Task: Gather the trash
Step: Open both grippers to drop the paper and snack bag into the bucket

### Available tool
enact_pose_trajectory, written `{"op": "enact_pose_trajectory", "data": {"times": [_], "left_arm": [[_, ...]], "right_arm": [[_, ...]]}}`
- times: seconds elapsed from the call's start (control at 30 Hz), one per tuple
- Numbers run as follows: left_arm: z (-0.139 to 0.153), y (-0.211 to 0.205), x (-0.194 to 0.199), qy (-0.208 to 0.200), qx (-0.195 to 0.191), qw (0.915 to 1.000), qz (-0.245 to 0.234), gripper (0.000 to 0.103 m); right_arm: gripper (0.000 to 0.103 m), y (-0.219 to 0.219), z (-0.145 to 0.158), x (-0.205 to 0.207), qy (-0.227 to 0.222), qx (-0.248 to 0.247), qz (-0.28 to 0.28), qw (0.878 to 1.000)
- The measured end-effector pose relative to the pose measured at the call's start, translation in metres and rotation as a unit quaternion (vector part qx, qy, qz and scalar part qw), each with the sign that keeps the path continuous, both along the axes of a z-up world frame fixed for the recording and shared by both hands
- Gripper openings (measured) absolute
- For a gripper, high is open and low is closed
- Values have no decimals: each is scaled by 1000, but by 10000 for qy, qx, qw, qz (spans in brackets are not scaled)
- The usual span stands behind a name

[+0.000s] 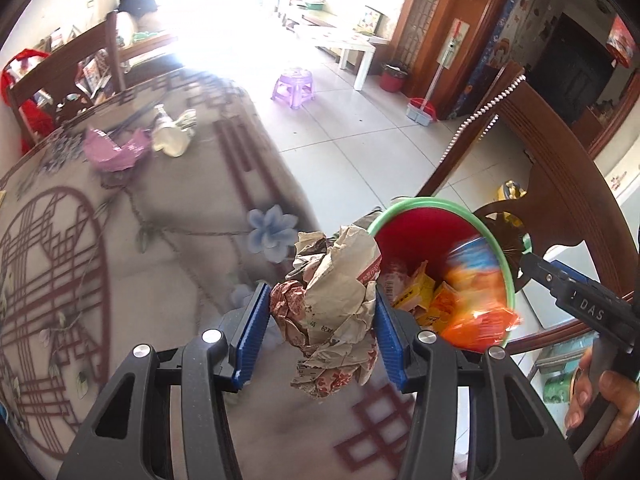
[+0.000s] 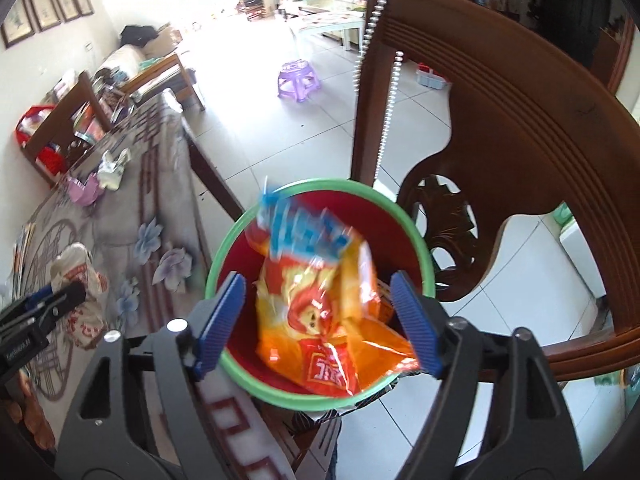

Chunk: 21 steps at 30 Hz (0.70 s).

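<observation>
My left gripper [image 1: 320, 320] is shut on a crumpled ball of printed brown paper [image 1: 336, 304], held above the table's edge just left of the bin. The red bin with a green rim [image 2: 224, 248] stands beside the table, with several yellow packets inside it [image 1: 420, 292]. My right gripper [image 2: 320, 320] hangs open over the bin. An orange and blue snack bag [image 2: 316, 300] is blurred between its fingers, loose from the left pad, partly inside the bin. In the left wrist view the same bag [image 1: 476, 280] shows as a blur in the bin's mouth.
A carved wooden chair [image 2: 520, 140] stands right behind the bin. On the patterned tablecloth [image 1: 120, 240] lie a purple wrapper [image 1: 116, 152] and a white crumpled piece [image 1: 172, 132] at the far end. A purple stool [image 1: 294, 88] stands on the tiled floor. A hand [image 1: 600, 400] grips the right tool.
</observation>
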<state>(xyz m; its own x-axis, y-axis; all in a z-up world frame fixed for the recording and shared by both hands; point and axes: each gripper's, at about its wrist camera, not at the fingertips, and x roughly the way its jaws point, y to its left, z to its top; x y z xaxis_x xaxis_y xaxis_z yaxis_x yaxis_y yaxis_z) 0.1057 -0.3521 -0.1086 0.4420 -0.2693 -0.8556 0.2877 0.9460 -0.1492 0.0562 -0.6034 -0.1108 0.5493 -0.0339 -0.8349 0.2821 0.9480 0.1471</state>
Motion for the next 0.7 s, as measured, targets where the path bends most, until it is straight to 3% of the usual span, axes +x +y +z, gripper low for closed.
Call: {"op": "enact_pose_trajectory", "data": {"times": [0.43,0.57,0.67,0.7], "left_arm": [[0,-104,23,-57,-227,9946,-1012,48],[-5,-126,25,26,-274,9933,-1125,58],[-6,-133,24,127,-173,9927,-1184,60],[-3,-133,22,69,-174,9929,-1171,68]], "right_arm": [[80,-46,2,-24,11,114,-713,9974],[80,-51,4,-34,-24,144,-863,9962],[80,-51,7,-39,-67,115,-920,9957],[80,-51,9,-42,-91,74,-934,9956]]}}
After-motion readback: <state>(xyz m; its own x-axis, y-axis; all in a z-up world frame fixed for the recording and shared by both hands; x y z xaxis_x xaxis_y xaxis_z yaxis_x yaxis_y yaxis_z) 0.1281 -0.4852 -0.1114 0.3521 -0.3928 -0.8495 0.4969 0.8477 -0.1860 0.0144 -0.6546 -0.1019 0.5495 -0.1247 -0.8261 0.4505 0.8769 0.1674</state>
